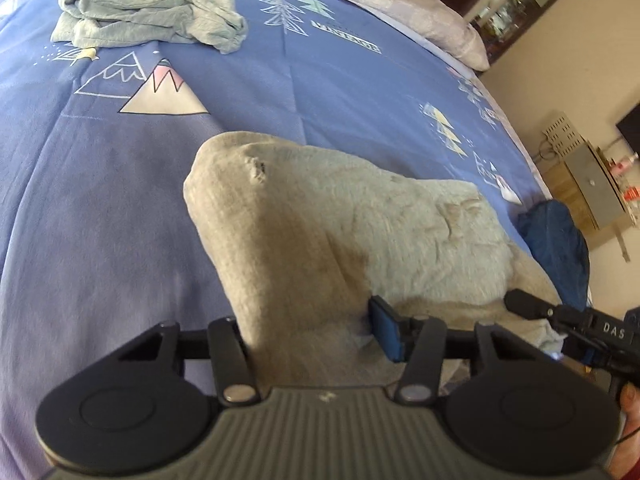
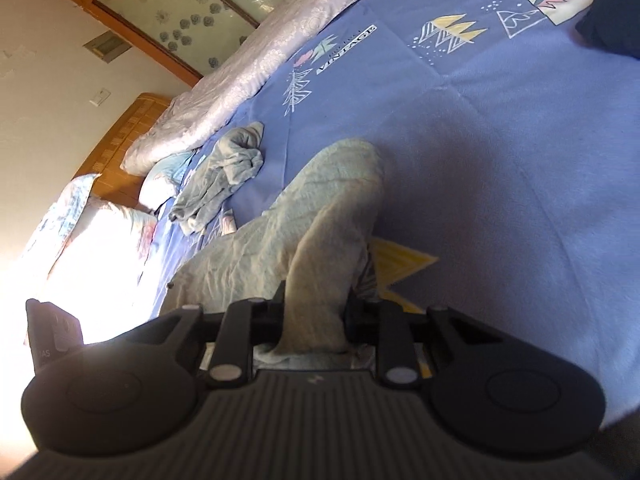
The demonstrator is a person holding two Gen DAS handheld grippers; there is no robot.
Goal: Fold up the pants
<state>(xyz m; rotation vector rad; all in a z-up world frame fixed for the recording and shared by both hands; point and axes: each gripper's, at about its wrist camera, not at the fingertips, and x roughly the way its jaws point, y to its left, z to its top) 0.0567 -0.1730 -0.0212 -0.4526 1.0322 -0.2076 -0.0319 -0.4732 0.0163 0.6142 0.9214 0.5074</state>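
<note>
Both claws clamped on the pants (image 1: 340,232), grey-green fleece, bunched and lifted off the blue bedspread (image 1: 120,208) near its front edge. Left gripper (image 1: 316,332): a thick ridge of cloth fills the gap between its fingers. Right gripper (image 2: 316,312): a narrower rope of cloth pinched between its fingers.

Risks, as I judge them:
- Each grip is on a gathered wad, not a clean hem; layers may slide out unevenly and the fold come out skewed
- My two hands sit close together, so cloth between them could sag or twist
- The loose end drags on the bedspread and may rumple

Hard to make out:
- Left-hand finger of my left claw buried under cloth; only the blue pad (image 1: 386,334) shows
- Waistband versus cuffs: cannot tell
- Second grey-green garment (image 1: 148,12) lies crumpled well apart; kind unclear
- Left-hand part of right wrist view washed out by glare
</note>
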